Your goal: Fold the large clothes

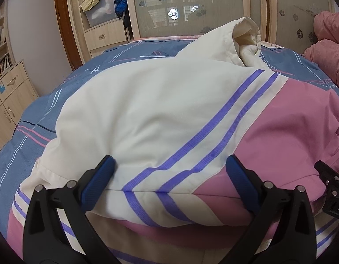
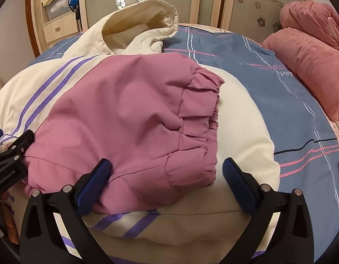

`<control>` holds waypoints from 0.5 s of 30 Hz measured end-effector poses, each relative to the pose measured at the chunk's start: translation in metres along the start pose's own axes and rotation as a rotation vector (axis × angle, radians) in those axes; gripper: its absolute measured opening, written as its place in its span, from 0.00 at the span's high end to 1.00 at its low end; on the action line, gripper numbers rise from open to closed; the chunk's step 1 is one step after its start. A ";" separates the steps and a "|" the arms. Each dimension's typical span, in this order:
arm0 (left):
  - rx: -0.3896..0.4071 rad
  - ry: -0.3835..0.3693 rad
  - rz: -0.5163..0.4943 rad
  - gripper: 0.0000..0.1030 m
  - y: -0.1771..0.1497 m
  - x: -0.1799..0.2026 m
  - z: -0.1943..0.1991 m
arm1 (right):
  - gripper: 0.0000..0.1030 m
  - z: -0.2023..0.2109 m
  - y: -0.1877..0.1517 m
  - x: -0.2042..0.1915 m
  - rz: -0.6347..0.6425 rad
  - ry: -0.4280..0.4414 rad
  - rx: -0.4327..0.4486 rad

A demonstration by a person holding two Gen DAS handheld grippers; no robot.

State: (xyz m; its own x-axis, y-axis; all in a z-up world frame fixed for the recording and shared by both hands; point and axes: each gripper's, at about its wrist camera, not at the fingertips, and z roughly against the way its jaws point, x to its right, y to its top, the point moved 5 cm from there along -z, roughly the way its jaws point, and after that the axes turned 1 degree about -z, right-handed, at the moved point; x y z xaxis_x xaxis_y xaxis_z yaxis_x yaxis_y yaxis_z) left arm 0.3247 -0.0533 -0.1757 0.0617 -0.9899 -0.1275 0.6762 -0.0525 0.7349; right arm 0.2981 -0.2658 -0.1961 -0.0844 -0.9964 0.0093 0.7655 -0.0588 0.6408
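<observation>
A large padded hooded jacket (image 1: pixel 147 110), cream and pink with purple stripes, lies on the blue striped bedsheet (image 1: pixel 26 154). Its hood (image 1: pixel 246 37) stands up at the far end. In the right wrist view the pink sleeve (image 2: pixel 125 110) with a gathered cuff (image 2: pixel 204 114) lies folded across the cream body. My left gripper (image 1: pixel 170 165) is open, and its fingers straddle the jacket's near folded edge. My right gripper (image 2: pixel 167 165) is open too, with the sleeve's near edge between its fingers and the pads apart from the cloth.
Rolled pink bedding (image 2: pixel 312 70) lies at the right side of the bed. Behind the bed stands a wardrobe with frosted sliding doors (image 1: pixel 191 4), and to its left open shelves with a plastic box (image 1: pixel 101 11). A low wooden cabinet (image 1: pixel 8 101) stands at the left.
</observation>
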 end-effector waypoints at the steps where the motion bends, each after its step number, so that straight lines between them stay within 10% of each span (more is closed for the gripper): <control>1: 0.000 0.000 0.000 0.02 0.000 0.000 0.000 | 0.01 0.000 0.000 0.000 0.000 0.000 0.000; 15: 0.007 0.006 -0.007 0.02 -0.002 0.000 0.004 | 0.01 -0.001 0.000 0.000 -0.001 0.000 0.000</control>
State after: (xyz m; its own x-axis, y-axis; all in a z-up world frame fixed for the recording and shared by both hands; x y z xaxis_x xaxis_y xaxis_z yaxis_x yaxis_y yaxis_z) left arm 0.3201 -0.0535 -0.1744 0.0620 -0.9887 -0.1367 0.6718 -0.0600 0.7383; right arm 0.2989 -0.2656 -0.1964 -0.0848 -0.9964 0.0088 0.7655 -0.0595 0.6407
